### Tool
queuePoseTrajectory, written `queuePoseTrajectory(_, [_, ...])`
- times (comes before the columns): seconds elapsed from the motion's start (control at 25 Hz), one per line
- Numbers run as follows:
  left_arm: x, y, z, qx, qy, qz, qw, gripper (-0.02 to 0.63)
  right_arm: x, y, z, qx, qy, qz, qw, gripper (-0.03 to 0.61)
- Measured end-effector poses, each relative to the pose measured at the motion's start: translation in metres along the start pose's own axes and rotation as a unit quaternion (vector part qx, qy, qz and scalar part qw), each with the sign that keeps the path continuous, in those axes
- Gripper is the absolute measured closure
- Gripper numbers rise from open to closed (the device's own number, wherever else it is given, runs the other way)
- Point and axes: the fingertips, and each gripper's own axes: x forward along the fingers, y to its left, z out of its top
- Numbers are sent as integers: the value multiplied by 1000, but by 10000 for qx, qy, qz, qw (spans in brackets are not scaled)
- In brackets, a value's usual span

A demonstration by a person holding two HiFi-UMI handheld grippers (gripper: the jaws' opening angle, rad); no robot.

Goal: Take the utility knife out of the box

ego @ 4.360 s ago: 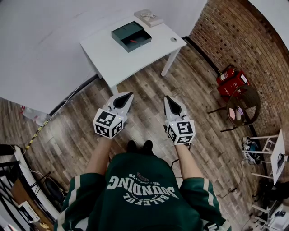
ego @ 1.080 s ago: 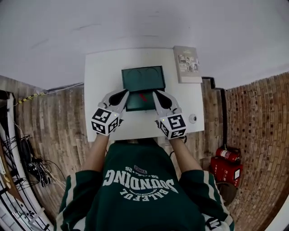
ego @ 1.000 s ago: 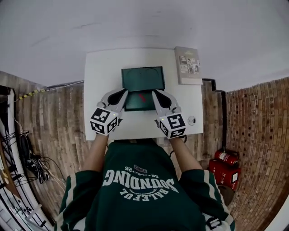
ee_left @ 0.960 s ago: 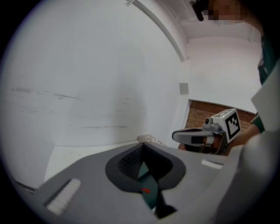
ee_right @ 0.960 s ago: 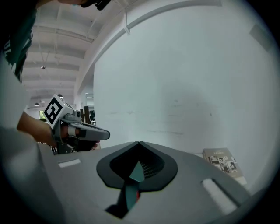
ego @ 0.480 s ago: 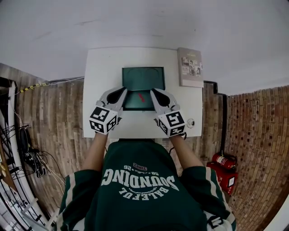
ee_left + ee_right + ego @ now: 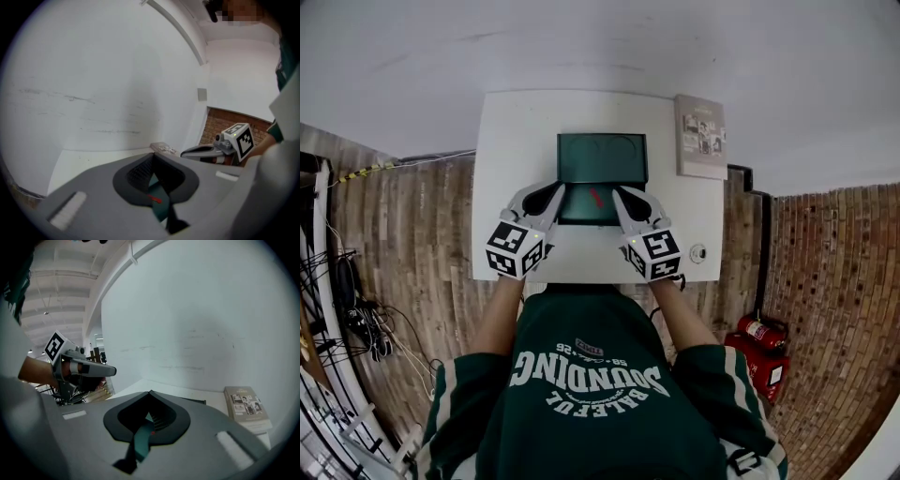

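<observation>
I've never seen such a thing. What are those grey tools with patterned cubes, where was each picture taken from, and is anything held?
No robot here: a person holds a two-jaw gripper in each hand, the left gripper and the right gripper. The cubes carry square markers and are part of the grippers. The top-down picture comes from a camera on the person's head; the other two come from cameras riding on the grippers, looking along their jaws. On the white table lie an open dark green box with a red utility knife inside, and a book. Both grippers are shut and hold nothing.
</observation>
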Motion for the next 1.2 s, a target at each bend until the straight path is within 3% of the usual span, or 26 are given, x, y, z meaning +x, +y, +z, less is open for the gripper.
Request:
queuePoseTrajectory(0.32, [-4, 6, -14, -129, 129, 11, 9998, 561, 5, 1, -48, -29, 626, -14, 9980, 577])
queuePoseTrajectory(0.56, [-4, 15, -19, -203, 165, 65, 9996, 561, 25, 9, -78, -70, 1251, 342, 9915, 571])
queuePoseTrajectory(0.64, [-4, 18, -20, -228, 174, 90, 9995, 561, 30, 9, -87, -97, 1481, 391, 9882, 531])
queuePoseTrajectory(0.8, [-8, 27, -23, -312, 173, 196, 9992, 561, 39, 10, -104, -372, 1978, 499, 9783, 480])
queuePoseTrajectory(1.2, [-20, 49, -29, -466, 184, 448, 9977, 561, 64, 13, -141, -927, 3019, 791, 9455, 476])
